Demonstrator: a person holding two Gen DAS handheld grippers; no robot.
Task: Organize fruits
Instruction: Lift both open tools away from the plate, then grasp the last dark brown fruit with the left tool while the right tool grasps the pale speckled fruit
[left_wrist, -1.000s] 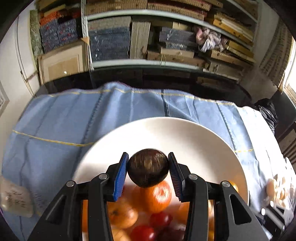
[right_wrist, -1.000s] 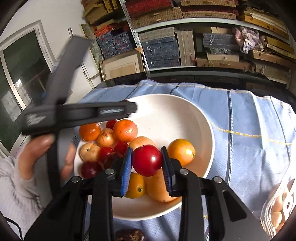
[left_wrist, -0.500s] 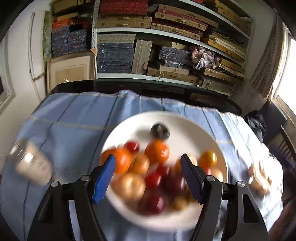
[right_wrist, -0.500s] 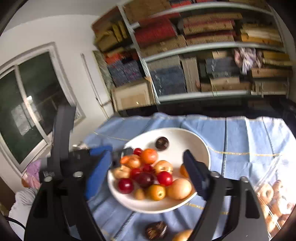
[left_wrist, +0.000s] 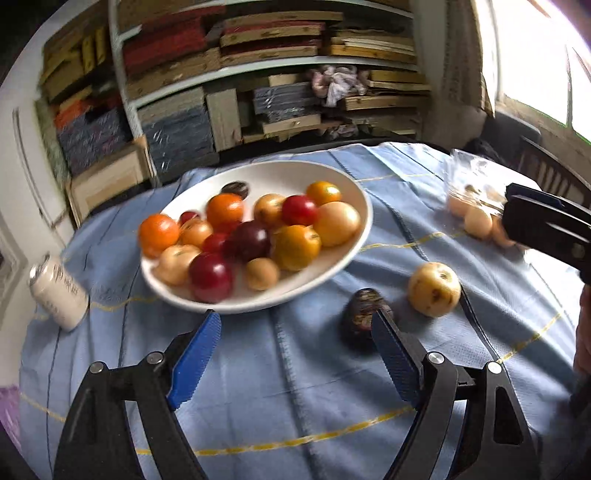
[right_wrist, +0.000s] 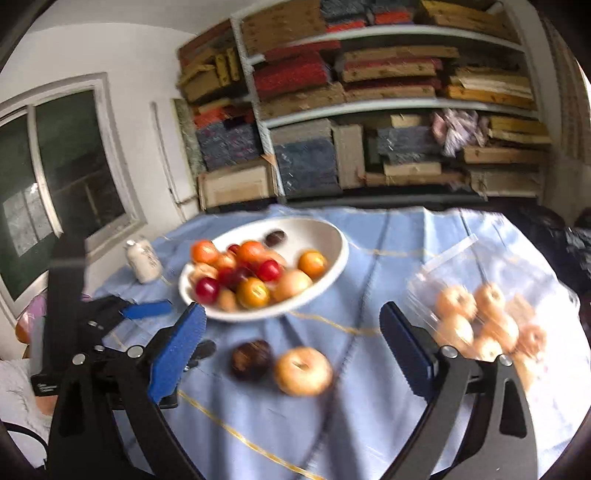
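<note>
Fruits are what your tongs hover over, both spread wide and holding nothing. Your left gripper (left_wrist: 293, 354) hangs above the blue cloth-covered table (left_wrist: 295, 387), its right pad just beside a dark purple round fruit (left_wrist: 364, 314). A pale yellow apple (left_wrist: 434, 289) lies near it. Your right gripper (right_wrist: 291, 343) frames that same pair. Beyond them, toward the table's far edge, the wide white bowl (left_wrist: 354, 243) holds the red, orange and yellow pile. A clear bag of pale apples (right_wrist: 480, 317) sits at the right edge, a white can (left_wrist: 59, 293) at the left.
</note>
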